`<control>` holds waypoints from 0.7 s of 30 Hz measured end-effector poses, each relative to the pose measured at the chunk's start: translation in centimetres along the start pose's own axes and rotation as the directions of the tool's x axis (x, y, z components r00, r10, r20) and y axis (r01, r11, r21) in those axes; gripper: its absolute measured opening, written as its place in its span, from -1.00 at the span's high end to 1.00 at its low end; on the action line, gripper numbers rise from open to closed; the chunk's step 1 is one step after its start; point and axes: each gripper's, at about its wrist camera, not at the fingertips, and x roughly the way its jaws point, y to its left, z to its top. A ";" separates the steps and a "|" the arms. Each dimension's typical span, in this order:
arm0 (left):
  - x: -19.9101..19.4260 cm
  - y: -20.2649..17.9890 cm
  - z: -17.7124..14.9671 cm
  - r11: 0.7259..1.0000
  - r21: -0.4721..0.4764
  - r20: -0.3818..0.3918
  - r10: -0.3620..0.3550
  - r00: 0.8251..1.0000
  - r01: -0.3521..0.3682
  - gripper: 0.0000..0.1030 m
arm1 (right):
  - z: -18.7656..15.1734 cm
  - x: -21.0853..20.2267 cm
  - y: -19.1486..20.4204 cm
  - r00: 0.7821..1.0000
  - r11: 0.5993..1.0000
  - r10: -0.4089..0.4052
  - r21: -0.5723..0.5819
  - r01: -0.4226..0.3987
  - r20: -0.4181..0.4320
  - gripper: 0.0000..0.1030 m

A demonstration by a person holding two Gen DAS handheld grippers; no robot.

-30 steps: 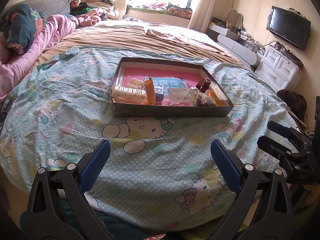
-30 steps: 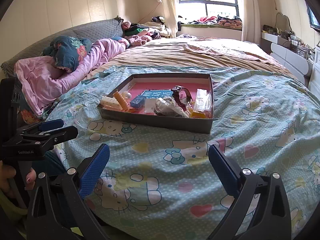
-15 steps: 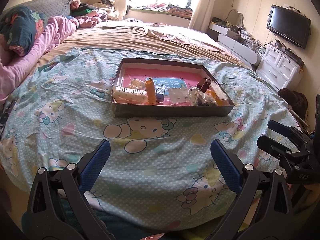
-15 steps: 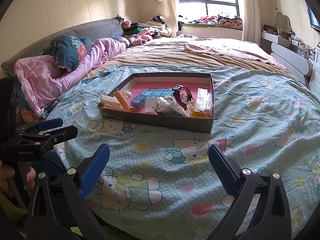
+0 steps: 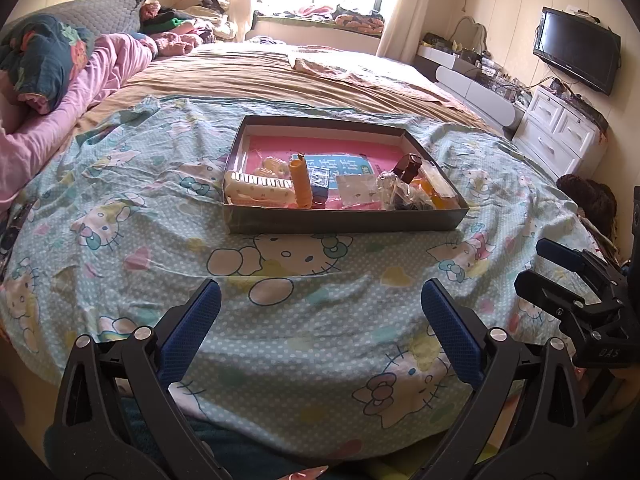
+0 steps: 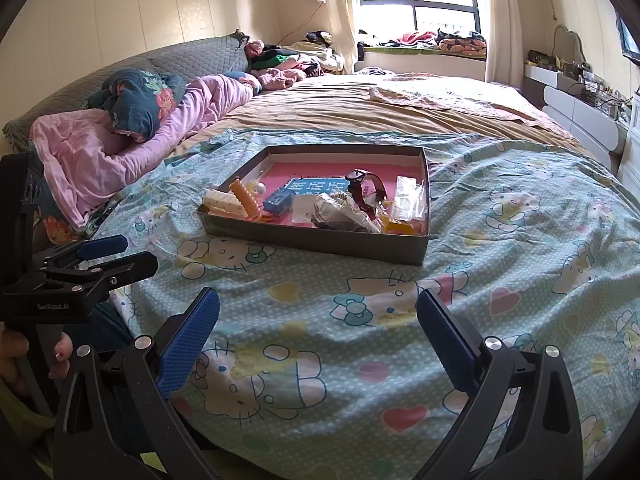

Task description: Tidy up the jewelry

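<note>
Wide bed (image 5: 280, 80) filling most of both views, spread near its foot with a pale blue cartoon-cat sheet (image 5: 120, 208), tan cover beyond, pink quilt (image 6: 100, 152) bunched along the headboard side. Dark television (image 5: 576, 54) on the far wall above white drawers (image 5: 560, 128) in the left wrist view. Centred on the blue sheet, well ahead of both claws, a shallow grey tray (image 5: 344, 222) with a pink floor, seen from the right wrist view too (image 6: 320, 240). Inside it, crowded toward the near wall: cream comb-like hair clip (image 5: 256, 192) at the left end, orange ridged clip (image 5: 301, 182) standing upright just beside it, small blue box (image 5: 320, 188), blue printed card (image 5: 344, 162) lying flat behind, clear plastic bags (image 5: 356, 192) in the middle, crumpled bag of small dark pieces (image 6: 340, 216), dark-strapped wristwatch (image 6: 364, 188) propped on its side toward the right end, yellow item (image 6: 398, 226) in the right near corner, too small to identify. Left gripper (image 5: 320, 320) low over the sheet's near edge, blue-padded fingers spread wide, holding nothing, apart from the tray. Right gripper (image 6: 318, 318) likewise spread wide and empty, above the sheet short of the tray. Hand (image 6: 28, 356) wrapped round the left gripper's handle at the left edge of the right wrist view.
</note>
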 end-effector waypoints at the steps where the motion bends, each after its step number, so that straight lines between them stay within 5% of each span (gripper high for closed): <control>1: 0.0 0.0 0.0 1.000 0.001 0.001 0.000 1.000 0.000 -0.82 | 0.0 0.0 0.0 1.000 1.000 0.000 0.001 0.000 0.000 -0.91; 21: 0.5 0.8 -0.2 1.000 0.001 -0.033 -0.007 0.999 0.007 -0.82 | 0.2 0.2 -0.4 1.000 1.000 -0.018 0.008 0.018 -0.001 -0.91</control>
